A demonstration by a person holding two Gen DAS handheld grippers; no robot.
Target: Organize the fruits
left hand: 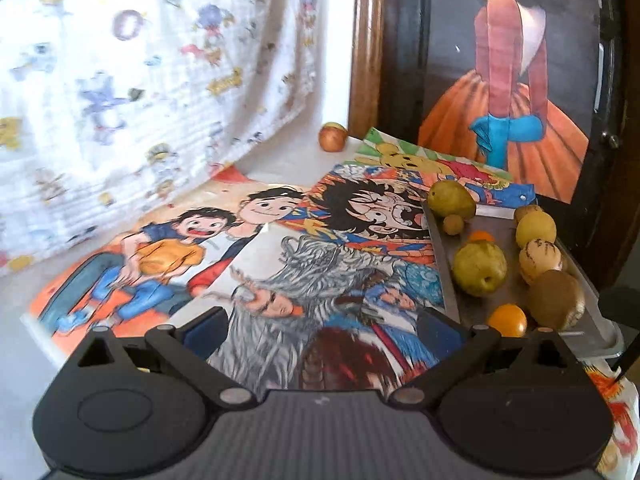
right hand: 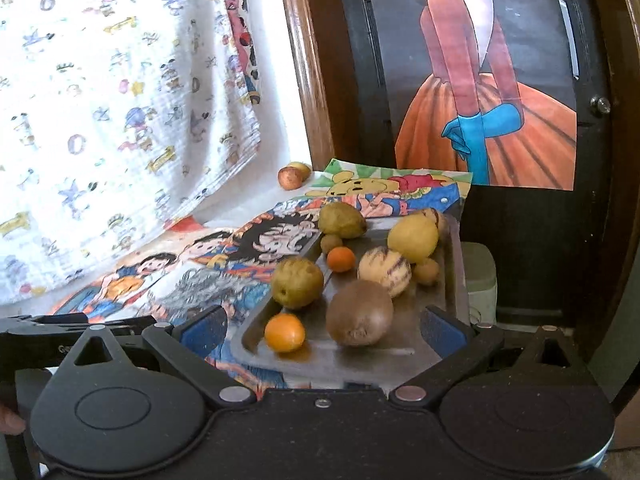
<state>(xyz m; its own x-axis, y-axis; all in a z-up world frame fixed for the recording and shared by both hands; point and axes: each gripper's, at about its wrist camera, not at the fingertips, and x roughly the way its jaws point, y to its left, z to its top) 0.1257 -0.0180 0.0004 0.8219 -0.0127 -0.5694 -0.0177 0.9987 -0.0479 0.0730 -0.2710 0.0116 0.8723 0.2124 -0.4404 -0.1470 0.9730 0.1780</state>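
Note:
A metal tray point(right hand: 404, 352) holds several fruits: a brown kiwi point(right hand: 359, 313), two small oranges point(right hand: 285, 332), green guavas point(right hand: 297, 282), a yellow lemon point(right hand: 413, 237) and a striped pale melon point(right hand: 384, 271). The tray also shows at the right of the left wrist view point(left hand: 444, 264). One reddish apple point(left hand: 332, 137) lies apart at the far back by the wall, also in the right wrist view point(right hand: 291, 177). My left gripper point(left hand: 322, 326) is open and empty over the drawings. My right gripper point(right hand: 325, 330) is open and empty at the tray's near edge, around the kiwi and an orange.
Cartoon drawings point(left hand: 256, 248) cover the table. A patterned white cloth point(left hand: 120, 80) hangs at the left. A dark wooden cabinet with a painted poster point(right hand: 492, 92) stands behind the tray. A pale green container point(right hand: 480, 280) sits right of the tray.

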